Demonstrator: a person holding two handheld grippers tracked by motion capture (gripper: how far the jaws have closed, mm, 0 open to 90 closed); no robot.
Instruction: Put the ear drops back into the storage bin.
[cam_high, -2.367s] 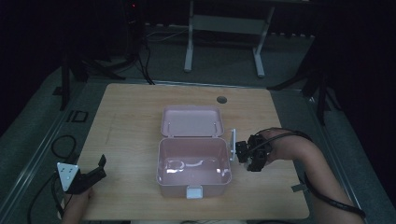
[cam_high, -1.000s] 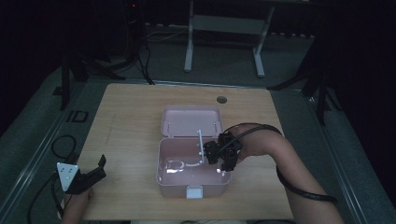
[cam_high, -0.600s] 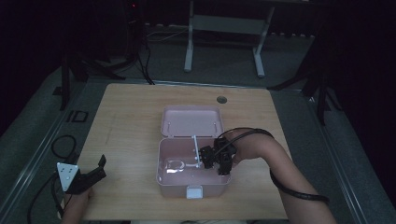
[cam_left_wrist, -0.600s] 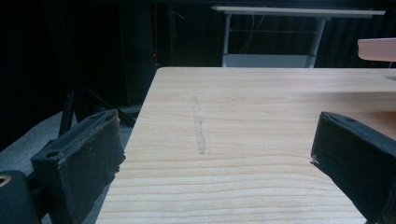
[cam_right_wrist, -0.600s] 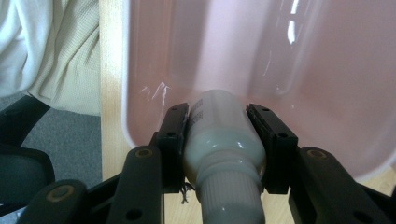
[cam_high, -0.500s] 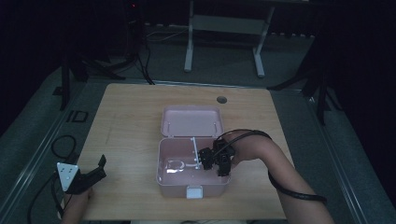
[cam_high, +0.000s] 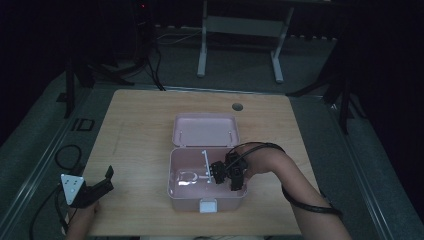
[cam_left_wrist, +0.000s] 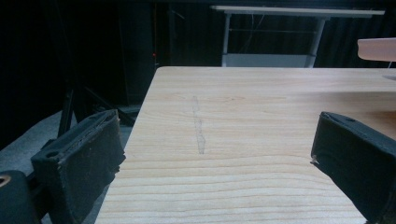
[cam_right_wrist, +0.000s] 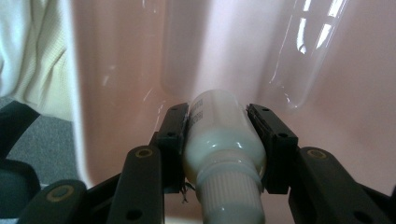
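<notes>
A pink box (cam_high: 180, 196) stands open at the table's middle, its lid (cam_high: 205, 130) lying back. My right gripper (cam_high: 220, 172) is down inside it, shut on a milky white bottle (cam_right_wrist: 219, 135) with a ribbed cap; the pads press on both of its sides. From above the bottle (cam_high: 205, 162) reads as a thin white bar over the box floor. The box's pink wall (cam_right_wrist: 121, 56) rises close ahead. My left gripper (cam_high: 97, 187) rests at the table's front left corner, open, with bare wood between its jaws (cam_left_wrist: 219, 158).
A clear glossy item (cam_high: 189, 177) lies in the left half of the box and shows as a transparent shape (cam_right_wrist: 299, 60) ahead of the bottle. The box front carries a white latch (cam_high: 208, 205). A round hole (cam_high: 237, 106) sits near the table's far edge.
My right gripper has carried the bottle from beside the box's right wall leftward over the box and down into it. The left gripper has stayed put.
</notes>
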